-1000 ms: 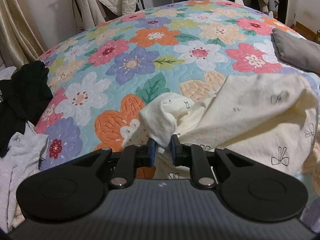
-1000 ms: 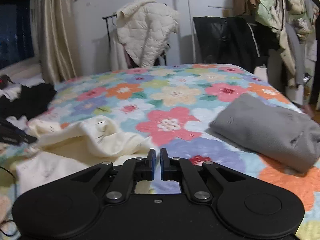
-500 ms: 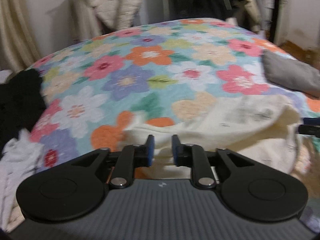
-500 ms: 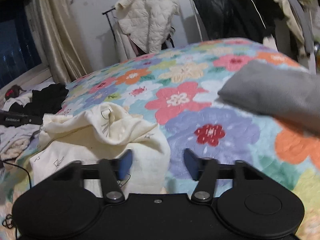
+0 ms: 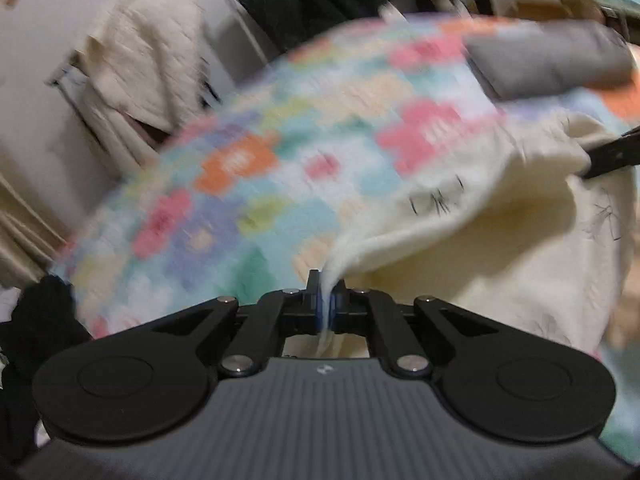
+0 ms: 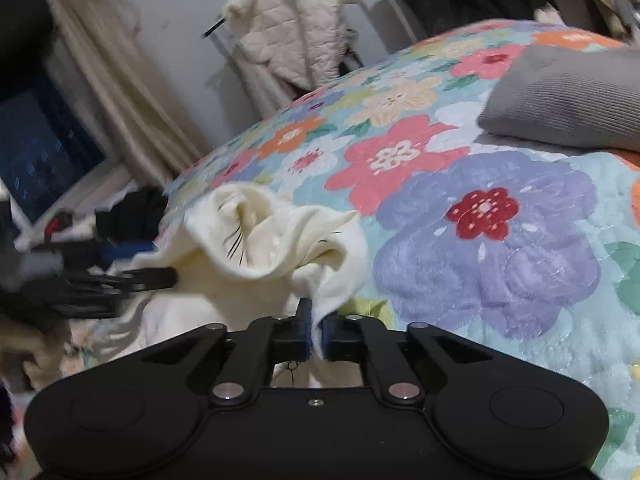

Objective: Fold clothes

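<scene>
Jaws of the left gripper (image 5: 327, 294) are seen pressed together on a thin pinched edge of the cream-coloured soft knit garment with small black line drawings (image 5: 472, 240), and the jaws of the right gripper (image 6: 316, 330) are likewise clamped on another fold of the same garment (image 6: 260, 236). Between the two grips the cloth is held up off the bed, sagging in a loose trough, while its lower part is spread over the near edge of the bed. In the left wrist view the right gripper's black tip (image 5: 612, 154) is seen at the far right, touching the garment's raised corner; in the right wrist view the left gripper (image 6: 120, 276) is seen blurred at the left, at the garment's other end. Beneath and beyond the garment, the quilted bedspread with large pink, orange and purple flowers on a pale blue ground (image 6: 500, 240) is laid across the bed. A folded grey ribbed garment (image 6: 568, 100) is placed farther back on the right of the bed, well apart from the cream one. Dark crumpled clothing (image 6: 136, 208) is piled off the bed's left side. Against the far wall, a cream quilted jacket (image 6: 296, 28) is hung on a rack, with beige curtains (image 6: 120, 92) to its left.
</scene>
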Demonstrator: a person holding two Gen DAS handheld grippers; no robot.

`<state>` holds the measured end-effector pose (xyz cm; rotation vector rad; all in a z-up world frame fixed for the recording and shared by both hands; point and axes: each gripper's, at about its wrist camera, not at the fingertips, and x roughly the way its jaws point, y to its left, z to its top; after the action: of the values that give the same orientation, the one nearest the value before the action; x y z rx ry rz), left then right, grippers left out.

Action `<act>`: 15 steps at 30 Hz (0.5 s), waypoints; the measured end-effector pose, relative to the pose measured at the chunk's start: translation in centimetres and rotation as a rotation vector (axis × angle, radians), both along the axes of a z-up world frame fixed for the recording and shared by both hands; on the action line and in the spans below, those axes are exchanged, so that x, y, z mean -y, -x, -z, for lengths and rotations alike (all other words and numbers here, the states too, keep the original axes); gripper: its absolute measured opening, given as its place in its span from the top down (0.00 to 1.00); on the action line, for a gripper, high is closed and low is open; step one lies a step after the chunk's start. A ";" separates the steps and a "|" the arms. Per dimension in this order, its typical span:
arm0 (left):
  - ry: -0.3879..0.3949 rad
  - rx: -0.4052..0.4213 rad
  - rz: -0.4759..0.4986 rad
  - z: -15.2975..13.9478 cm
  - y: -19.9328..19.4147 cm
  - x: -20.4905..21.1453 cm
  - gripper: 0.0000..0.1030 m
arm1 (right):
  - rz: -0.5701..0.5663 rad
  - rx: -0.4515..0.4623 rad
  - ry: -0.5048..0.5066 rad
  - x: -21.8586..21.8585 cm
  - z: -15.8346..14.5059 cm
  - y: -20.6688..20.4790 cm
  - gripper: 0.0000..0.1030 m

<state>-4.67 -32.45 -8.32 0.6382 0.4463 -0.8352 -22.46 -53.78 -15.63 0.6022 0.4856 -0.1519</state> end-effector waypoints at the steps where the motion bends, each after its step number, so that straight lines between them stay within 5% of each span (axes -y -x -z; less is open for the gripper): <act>1: 0.049 0.013 -0.012 -1.3 0.0 -0.4 0.97 | 0.002 0.007 0.012 0.0 -0.5 -0.1 0.97; 4: 0.195 0.054 -0.050 -5.3 0.0 -1.6 0.97 | 0.023 0.057 0.077 0.5 -3.3 -0.5 0.97; 9: 0.429 0.117 -0.111 -11.7 0.1 -3.7 0.97 | 0.061 0.298 0.244 -0.4 -11.5 1.5 0.97; 11: 0.409 0.090 -0.130 -11.1 0.8 -4.9 0.97 | 0.042 0.379 0.321 -1.9 -13.4 3.2 0.97; 15: 0.264 -0.048 -0.248 -5.9 -0.1 -6.6 0.97 | -0.037 0.361 0.323 -4.4 -12.1 5.3 0.97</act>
<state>-4.60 -25.82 -2.41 0.3113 0.4393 -0.6591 -27.77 -49.40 -3.57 0.2929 0.1169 -0.0816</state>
